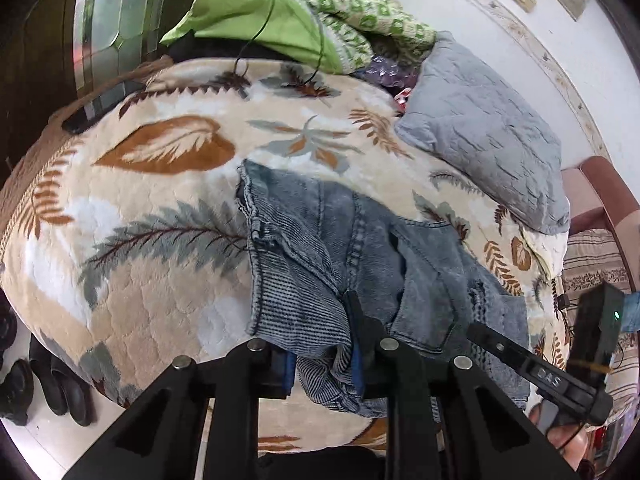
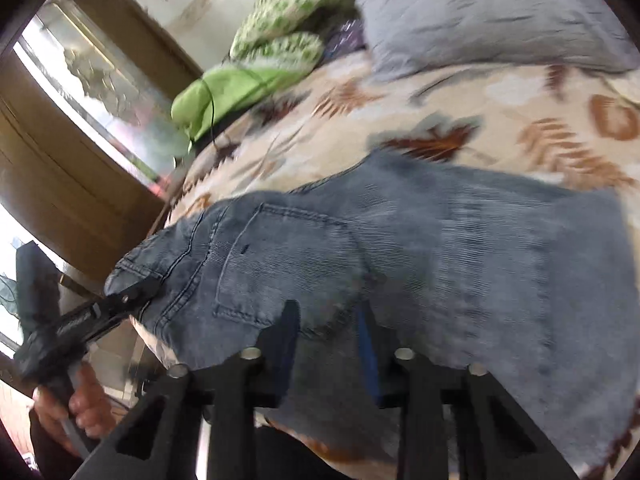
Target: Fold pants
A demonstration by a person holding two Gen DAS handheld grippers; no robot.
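Grey-blue denim pants (image 1: 320, 248) lie on a bed under a cream blanket with leaf prints (image 1: 160, 184). My left gripper (image 1: 322, 350) is at the near edge of the pants, with a bunched fold of denim pinched between its fingers. At the lower right, my right gripper (image 1: 476, 330) reaches its tip onto the pants' other side. In the right wrist view the pants (image 2: 440, 248) spread wide, back pocket up. Here my right gripper (image 2: 330, 330) has denim between its fingers. My left gripper (image 2: 132, 294) clamps the waistband corner at the left, with a hand below it.
A grey quilted pillow (image 1: 488, 136) lies at the far right of the bed. A pile of green clothes (image 1: 304, 16) with a thin black cable sits at the far end. A dark phone (image 1: 100, 108) lies near the left edge. Black shoes (image 1: 52, 392) stand on the floor.
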